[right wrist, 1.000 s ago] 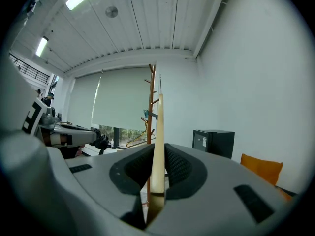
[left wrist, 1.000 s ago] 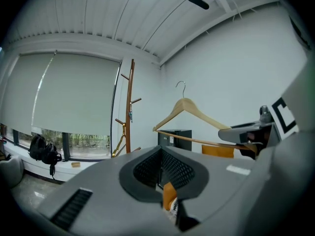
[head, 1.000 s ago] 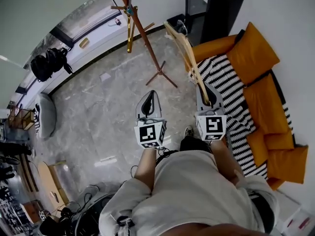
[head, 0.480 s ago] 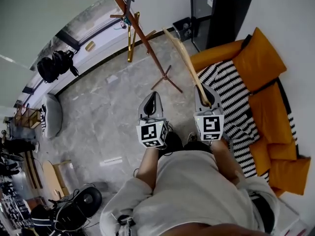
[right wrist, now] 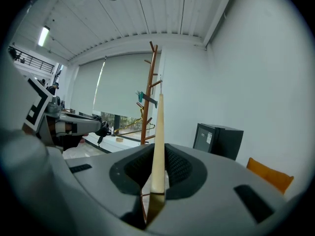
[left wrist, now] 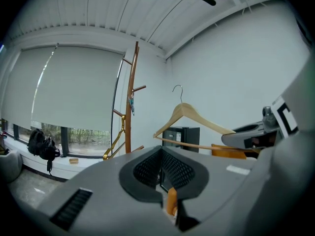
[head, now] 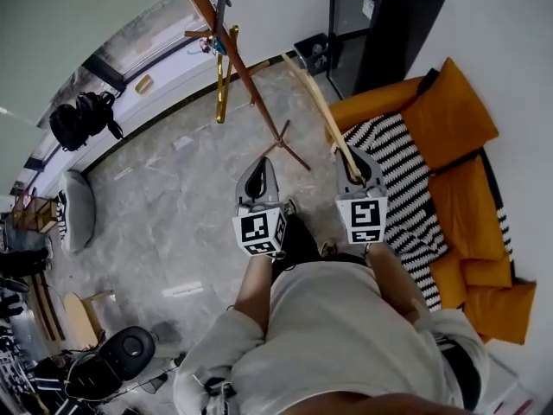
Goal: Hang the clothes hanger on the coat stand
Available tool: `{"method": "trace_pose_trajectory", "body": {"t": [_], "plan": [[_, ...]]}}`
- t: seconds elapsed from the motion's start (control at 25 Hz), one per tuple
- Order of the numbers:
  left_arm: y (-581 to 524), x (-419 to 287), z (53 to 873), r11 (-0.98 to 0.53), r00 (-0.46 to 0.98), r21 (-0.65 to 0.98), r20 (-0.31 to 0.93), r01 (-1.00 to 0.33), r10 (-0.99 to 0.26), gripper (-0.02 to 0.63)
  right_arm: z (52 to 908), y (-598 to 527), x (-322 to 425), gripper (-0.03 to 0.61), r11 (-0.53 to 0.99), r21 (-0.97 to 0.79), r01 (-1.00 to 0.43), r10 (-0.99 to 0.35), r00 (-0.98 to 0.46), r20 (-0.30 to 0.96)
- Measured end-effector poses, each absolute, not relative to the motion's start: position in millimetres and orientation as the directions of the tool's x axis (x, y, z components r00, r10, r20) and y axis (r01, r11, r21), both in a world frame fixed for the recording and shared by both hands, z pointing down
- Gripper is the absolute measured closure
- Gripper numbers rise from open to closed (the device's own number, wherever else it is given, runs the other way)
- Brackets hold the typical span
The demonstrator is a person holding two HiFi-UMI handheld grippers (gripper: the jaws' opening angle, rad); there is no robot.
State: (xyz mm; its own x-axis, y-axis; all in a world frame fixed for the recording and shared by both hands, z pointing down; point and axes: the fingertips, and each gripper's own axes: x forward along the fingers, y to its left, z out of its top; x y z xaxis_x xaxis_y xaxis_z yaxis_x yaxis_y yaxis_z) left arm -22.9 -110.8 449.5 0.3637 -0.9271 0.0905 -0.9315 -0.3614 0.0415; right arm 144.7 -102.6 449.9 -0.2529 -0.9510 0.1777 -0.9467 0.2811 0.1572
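At the upper left of the head view a black backpack sits by the window wall. Right of it, near the top middle, the coat stand leans across the frame, its feet on the grey stone floor. A gold-coloured piece hangs from one of its pegs.

Below the stand's feet, left of centre, is my left gripper. Its jaws are drawn together, leaving only a thin slit, and I carry nothing between them.

Next comes the wooden clothes hanger, a pale strip running from near the top centre down to my right gripper, just right of centre. That gripper's jaws are clamped on the end of one hanger arm. In the right gripper view the arm rises straight up between the black pads, with the stand lined up behind it. The hanger is near the stand but apart from it and not on any peg.

Further right, at the top, stands a black cabinet. Along the right edge lies an orange sofa with a black-and-white striped throw.
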Motion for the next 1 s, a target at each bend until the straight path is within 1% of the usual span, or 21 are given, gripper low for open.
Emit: {"method": "trace_pose_trajectory", "body": {"t": [0.12, 0.32, 0.52, 1.0], "plan": [[-132, -30, 454, -0.359, 0.363, 0.060, 0.092, -0.932, -0.927, 0.604, 454, -124, 139, 0.532, 0.276, 0.171, -0.946, -0.950, -0.242, 0.196], [-164, -40, 470, -0.368, 0.377, 0.088, 0.132, -0.926, -0.917, 0.604, 467, -162, 131, 0.532, 0.272, 0.181, -0.945, -0.943, -0.223, 0.248], [-189, -37, 487, -0.384, 0.398, 0.111, 0.156, -0.917, -0.904, 0.604, 486, -190, 129, 0.532, 0.268, 0.177, -0.947, -0.933, -0.209, 0.294], [-229, -47, 523, -0.377, 0.401, 0.144, 0.221, -0.915, -0.889, 0.604, 530, -234, 113, 0.532, 0.284, 0.168, -0.944, -0.897, -0.200, 0.394]]}}
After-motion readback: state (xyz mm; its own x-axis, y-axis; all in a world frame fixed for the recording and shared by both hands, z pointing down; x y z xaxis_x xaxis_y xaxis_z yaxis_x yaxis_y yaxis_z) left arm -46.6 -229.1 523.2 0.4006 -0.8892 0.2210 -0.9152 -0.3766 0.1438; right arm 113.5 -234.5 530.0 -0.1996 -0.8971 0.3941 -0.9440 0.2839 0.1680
